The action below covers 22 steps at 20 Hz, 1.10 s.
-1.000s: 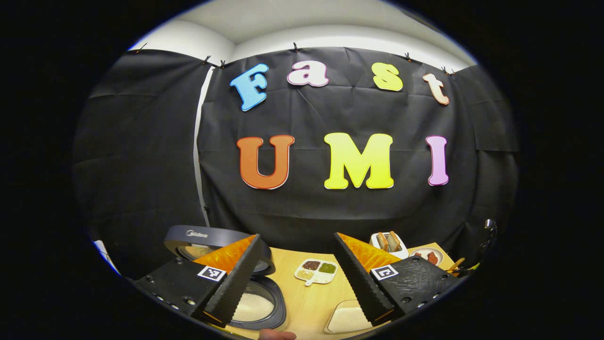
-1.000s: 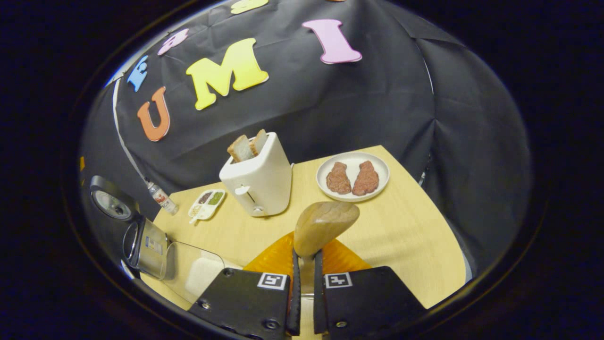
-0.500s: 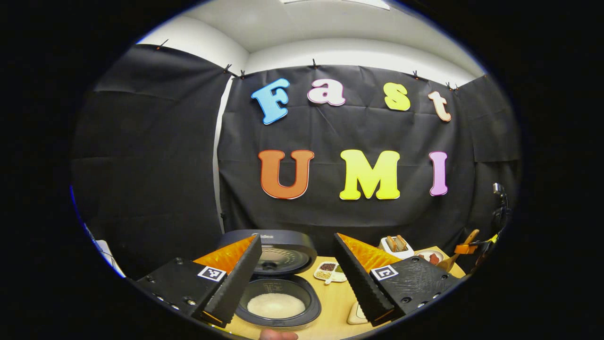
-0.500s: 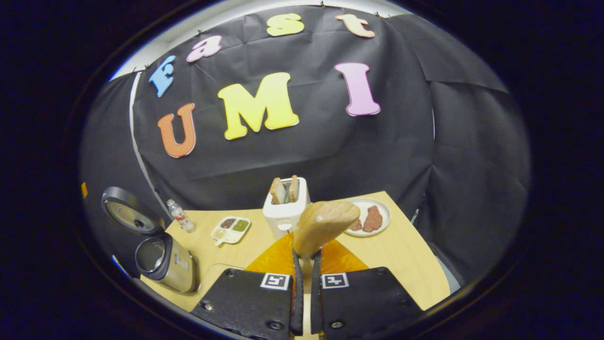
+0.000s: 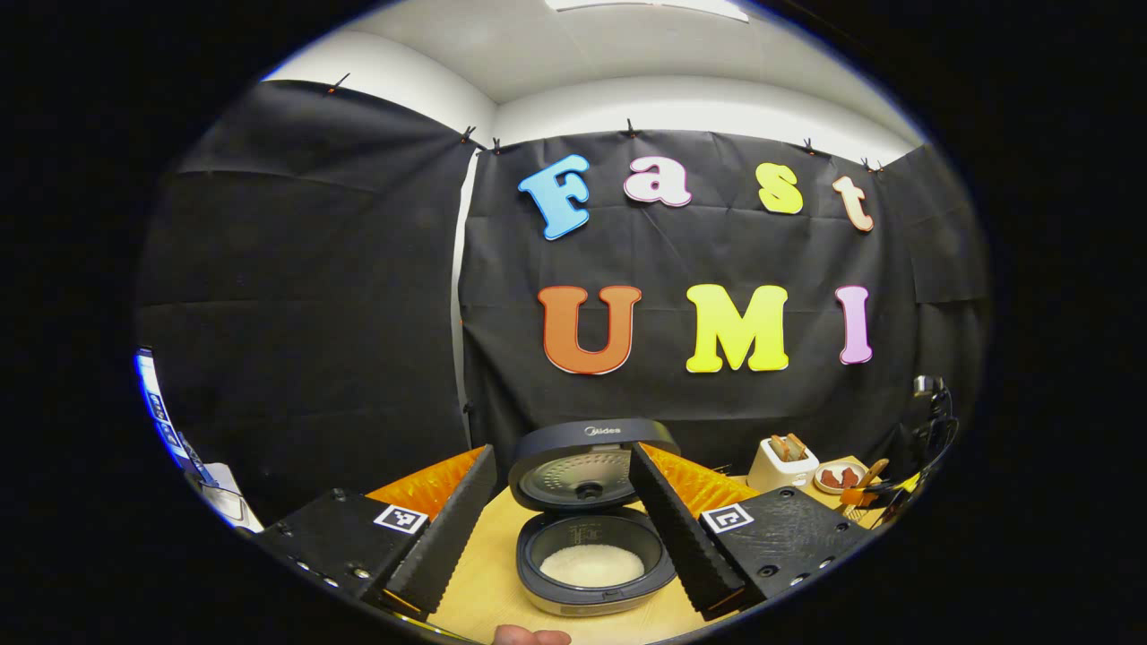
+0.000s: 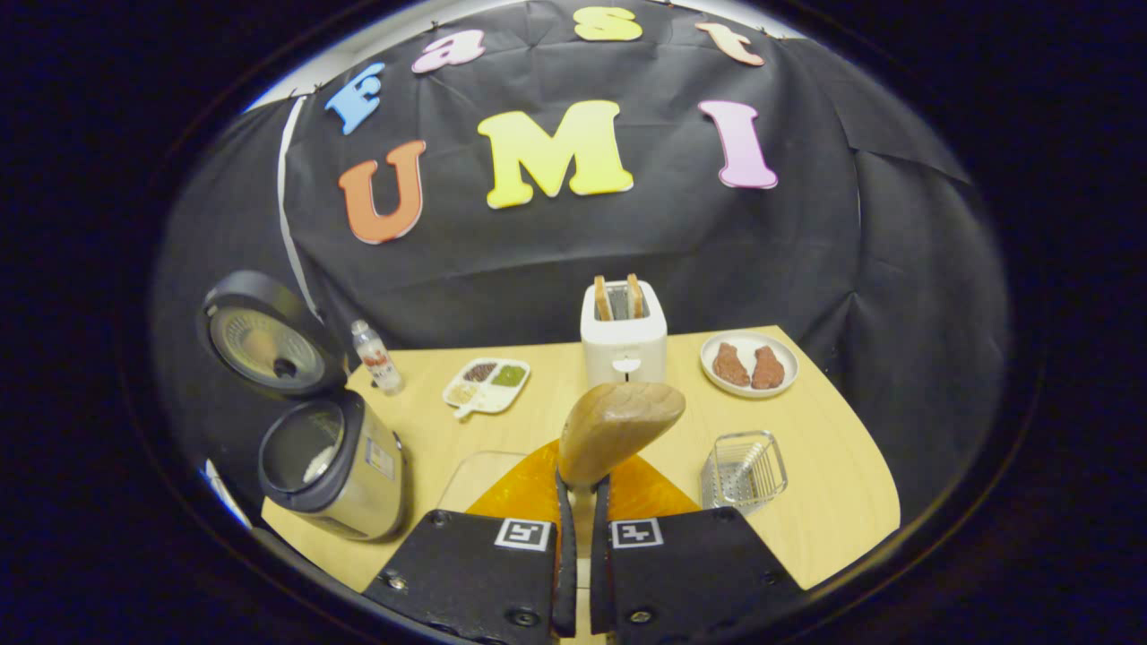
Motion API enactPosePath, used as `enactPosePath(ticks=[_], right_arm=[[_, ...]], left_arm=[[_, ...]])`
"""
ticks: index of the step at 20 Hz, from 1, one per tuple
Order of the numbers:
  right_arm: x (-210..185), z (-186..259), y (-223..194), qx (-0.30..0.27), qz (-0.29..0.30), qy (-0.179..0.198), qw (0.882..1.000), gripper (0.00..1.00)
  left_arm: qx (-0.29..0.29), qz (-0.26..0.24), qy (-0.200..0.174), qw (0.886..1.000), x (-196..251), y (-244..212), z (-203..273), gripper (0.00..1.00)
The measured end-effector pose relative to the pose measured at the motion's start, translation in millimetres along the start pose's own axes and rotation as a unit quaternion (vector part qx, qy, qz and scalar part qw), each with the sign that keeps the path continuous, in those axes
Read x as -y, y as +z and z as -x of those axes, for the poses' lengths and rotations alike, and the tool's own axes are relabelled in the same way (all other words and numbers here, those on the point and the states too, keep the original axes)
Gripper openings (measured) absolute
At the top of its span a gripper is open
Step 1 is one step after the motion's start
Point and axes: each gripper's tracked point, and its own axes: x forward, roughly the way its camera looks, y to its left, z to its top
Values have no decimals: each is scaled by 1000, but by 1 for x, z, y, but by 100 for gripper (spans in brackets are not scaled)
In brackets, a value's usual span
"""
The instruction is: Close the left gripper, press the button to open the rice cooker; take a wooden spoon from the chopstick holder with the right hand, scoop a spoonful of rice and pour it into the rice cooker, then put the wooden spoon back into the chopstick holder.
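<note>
While the lid stands up: the rice cooker (image 5: 596, 555) sits open on the table (image 6: 833, 484), white rice lying in its pot.
Left gripper (image 5: 564, 515): fingers spread wide, holding nothing, the open cooker showing between them in the left gripper view.
Right gripper (image 6: 580, 502): fingers pressed together on the handle of the wooden spoon (image 6: 618, 430), pinching it just below the bowl.
Spoon: bowl up and tilted to the right in the right gripper view, above the table; whether anything lies in it I cannot tell.
Chopstick holder (image 6: 742, 470): clear, perforated, standing on the table to the right of the spoon, near the front edge.
Cooker from the right gripper view: at the left edge of the table (image 6: 332, 470), lid (image 6: 264, 336) raised behind it.
Toaster (image 6: 624, 336): white, at the back of the table, two slices standing in its slots.
Plate (image 6: 749, 363): right of the toaster, two brown pieces on it.
Divided dish (image 6: 487, 383): left of the toaster, with grains in its sections.
Bottle (image 6: 376, 358): small, upright, between the dish and the cooker lid.
Clear tray (image 6: 484, 475): beside the cooker, partly behind the gripper.
</note>
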Motion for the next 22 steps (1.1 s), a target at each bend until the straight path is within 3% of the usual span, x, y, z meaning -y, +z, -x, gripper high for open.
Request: enactPosePath(ticks=[4, 8, 16, 19, 22], right_arm=[[-1, -24, -43, -33, 50, -28, 998, 11], [-16, -30, -52, -26, 82, -34, 996, 11], [-76, -40, -67, -39, -52, 44, 997, 11], [-89, -43, -63, -40, -123, 79, 988, 11], [-84, -49, -63, -50, -187, 90, 977, 11]], left_arm=[[-13, 0, 13, 1000, -25, -9, 8, 96], [-31, -8, 26, 999, -39, -22, 8, 96], [-47, 3, 28, 999, -41, -21, 15, 96], [-55, -3, 25, 998, -38, -23, 17, 96], [-61, -2, 27, 998, -36, -24, 20, 96]])
